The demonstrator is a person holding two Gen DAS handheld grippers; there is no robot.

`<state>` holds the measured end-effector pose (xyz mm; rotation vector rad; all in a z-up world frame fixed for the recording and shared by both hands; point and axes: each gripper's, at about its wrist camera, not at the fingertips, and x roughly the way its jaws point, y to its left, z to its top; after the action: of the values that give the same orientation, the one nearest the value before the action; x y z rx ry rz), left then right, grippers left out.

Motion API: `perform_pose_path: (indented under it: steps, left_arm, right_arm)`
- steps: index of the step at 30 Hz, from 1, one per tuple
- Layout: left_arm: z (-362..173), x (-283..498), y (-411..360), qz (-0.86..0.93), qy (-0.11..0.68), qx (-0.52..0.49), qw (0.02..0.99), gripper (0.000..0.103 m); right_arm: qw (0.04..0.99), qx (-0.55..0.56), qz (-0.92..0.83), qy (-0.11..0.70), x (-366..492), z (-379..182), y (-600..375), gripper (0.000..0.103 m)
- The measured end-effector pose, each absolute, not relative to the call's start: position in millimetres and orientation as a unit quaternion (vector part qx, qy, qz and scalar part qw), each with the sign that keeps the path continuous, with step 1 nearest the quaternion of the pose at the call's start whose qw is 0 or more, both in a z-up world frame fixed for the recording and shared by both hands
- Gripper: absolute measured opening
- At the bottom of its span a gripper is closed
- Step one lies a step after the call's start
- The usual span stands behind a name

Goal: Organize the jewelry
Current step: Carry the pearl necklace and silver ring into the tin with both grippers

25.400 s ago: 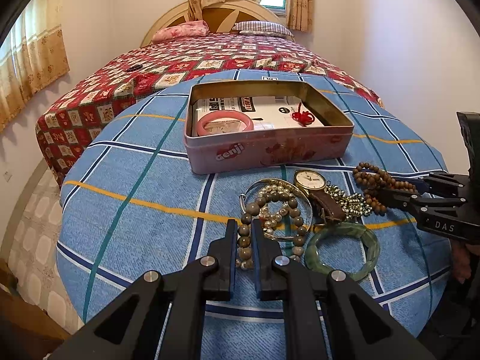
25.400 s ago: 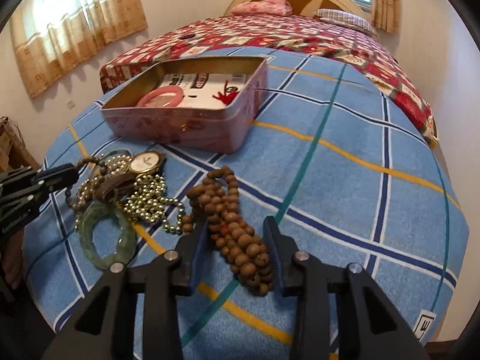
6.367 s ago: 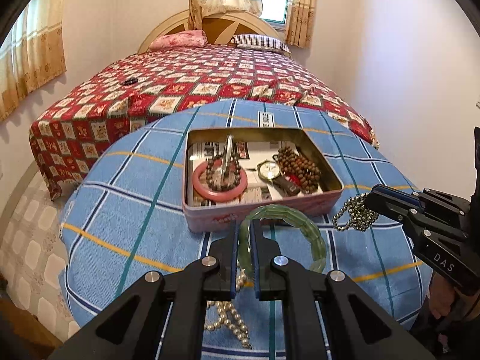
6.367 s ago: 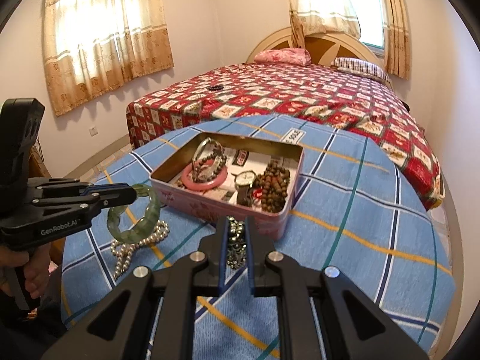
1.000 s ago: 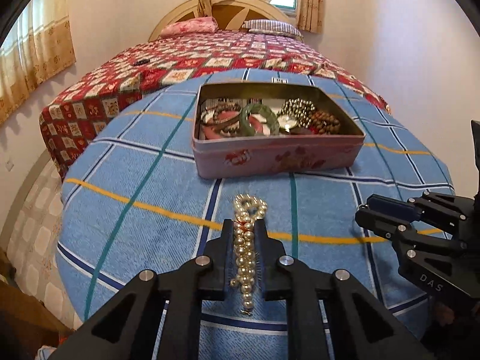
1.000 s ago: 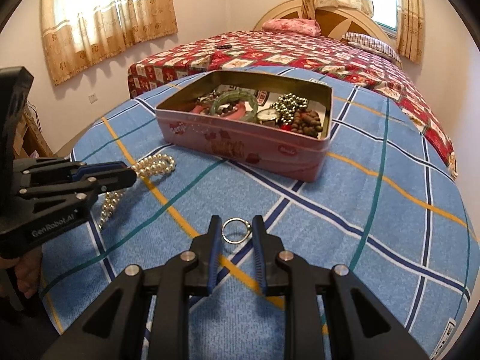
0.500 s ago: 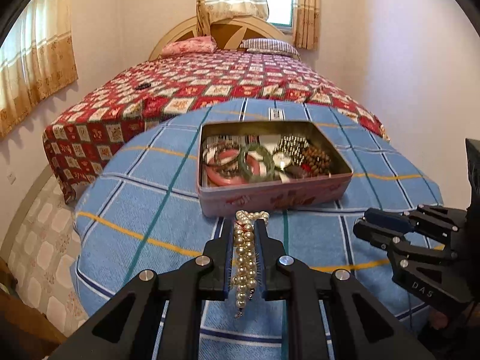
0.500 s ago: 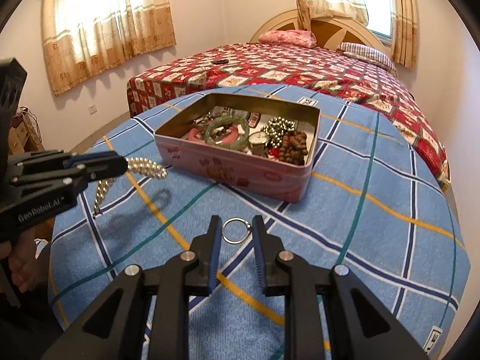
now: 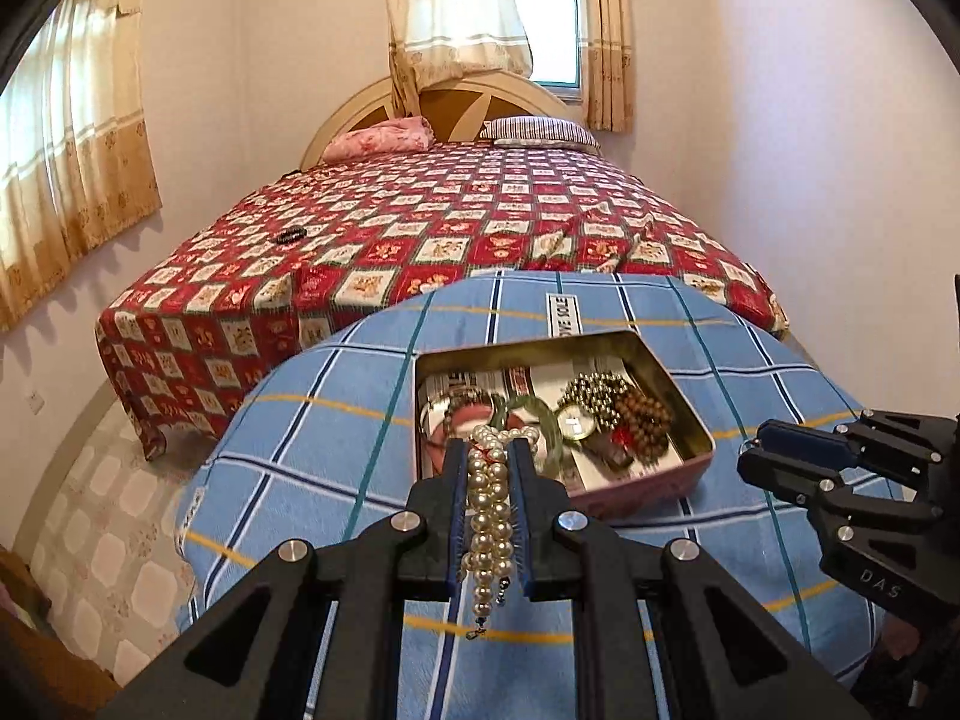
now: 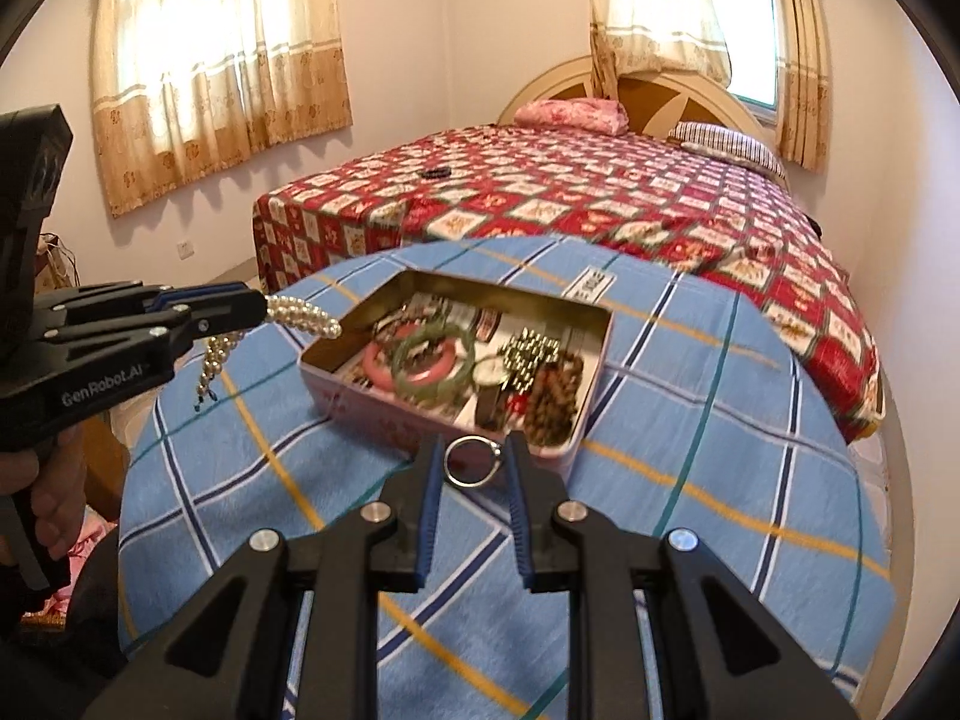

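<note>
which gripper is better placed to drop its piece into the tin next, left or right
Left, probably. The left gripper holds the pearl strand with its end already at the tin rim. The right gripper, holding the ring, sits short of the tin's near wall.

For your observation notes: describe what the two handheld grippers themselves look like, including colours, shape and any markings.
Both are matte black with angular linkage arms, silver bolts and blue finger pads. The left gripper reads "GenRobot.AI" on its side; the right gripper reads "DAS". A bare hand grips the left handle.

Red patchwork bed (image 9: 456,228), pink pillow (image 9: 378,141), beige curtains (image 10: 222,60).
</note>
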<state>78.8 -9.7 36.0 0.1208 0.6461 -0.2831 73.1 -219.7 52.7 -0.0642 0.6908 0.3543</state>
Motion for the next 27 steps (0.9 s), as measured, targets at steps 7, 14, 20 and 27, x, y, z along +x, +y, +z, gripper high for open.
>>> perform_pose_path:
  steps: [7, 14, 20, 27]
  left_arm:
    - [35.7, 97.0, -15.2, -0.137, 0.316, 0.063, 0.937, 0.013]
    - [35.0, 113.3, -20.3, -0.133, 0.313, 0.069, 0.938, 0.013]
    - [33.3, 128.0, -23.2, -0.127, 0.312, 0.074, 0.939, 0.013]
    - [27.6, 145.2, -25.6, -0.120, 0.318, 0.079, 0.937, 0.013]
  right_arm:
    - [0.928, -0.039, 0.174, 0.326, 91.1, 61.3, -220.3, 0.023]
    - [0.929, -0.047, 0.175, 0.324, 107.7, 62.2, -218.9, 0.023]
    - [0.928, -0.047, 0.175, 0.326, 122.4, 60.6, -216.8, 0.023]
    - [0.927, -0.049, 0.171, 0.330, 143.0, 56.8, -212.8, 0.023]
